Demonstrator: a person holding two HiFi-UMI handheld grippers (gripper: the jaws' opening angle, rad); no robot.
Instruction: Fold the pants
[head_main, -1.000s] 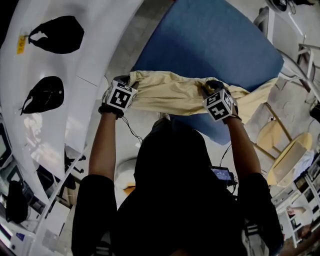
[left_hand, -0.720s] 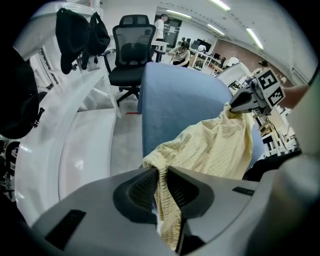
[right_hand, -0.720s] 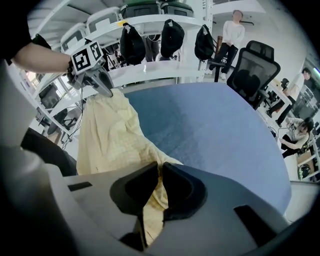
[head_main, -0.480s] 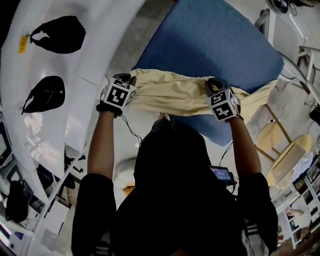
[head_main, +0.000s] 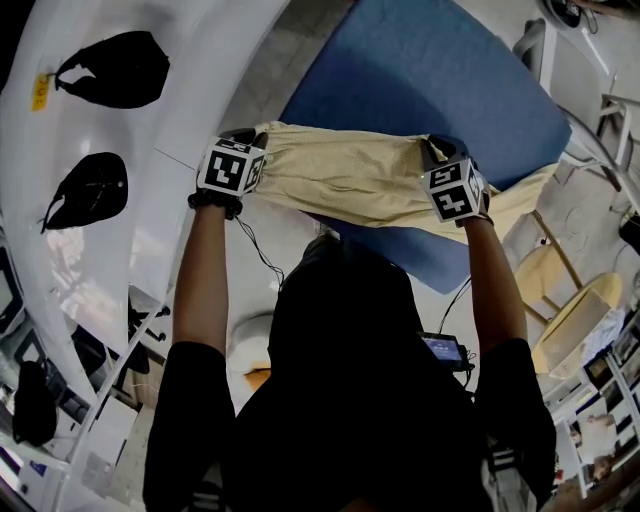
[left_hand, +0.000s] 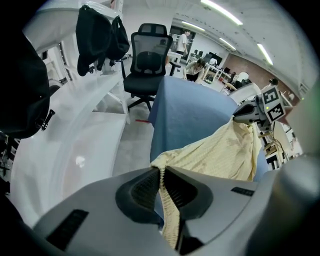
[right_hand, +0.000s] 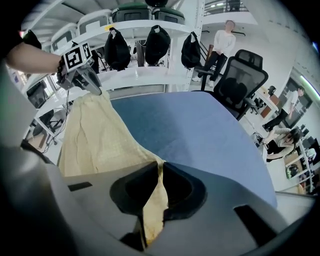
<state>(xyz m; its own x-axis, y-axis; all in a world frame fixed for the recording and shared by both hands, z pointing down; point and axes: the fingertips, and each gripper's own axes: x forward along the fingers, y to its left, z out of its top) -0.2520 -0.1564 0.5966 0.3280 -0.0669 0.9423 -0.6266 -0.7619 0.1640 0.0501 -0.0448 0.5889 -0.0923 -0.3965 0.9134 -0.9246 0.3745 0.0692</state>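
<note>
Standing beside white shelving (head_main: 150, 185), a blue table (head_main: 430, 85) lies beneath pants (head_main: 340, 180).

No writing can be read: the square markers (head_main: 230, 168) on the left gripper (left_hand: 161, 171) and right gripper (right_hand: 160, 166) bear only black-and-white patterns, and the yellow tag (head_main: 40, 92) at the white table's (head_main: 160, 110) edge is too small
</note>
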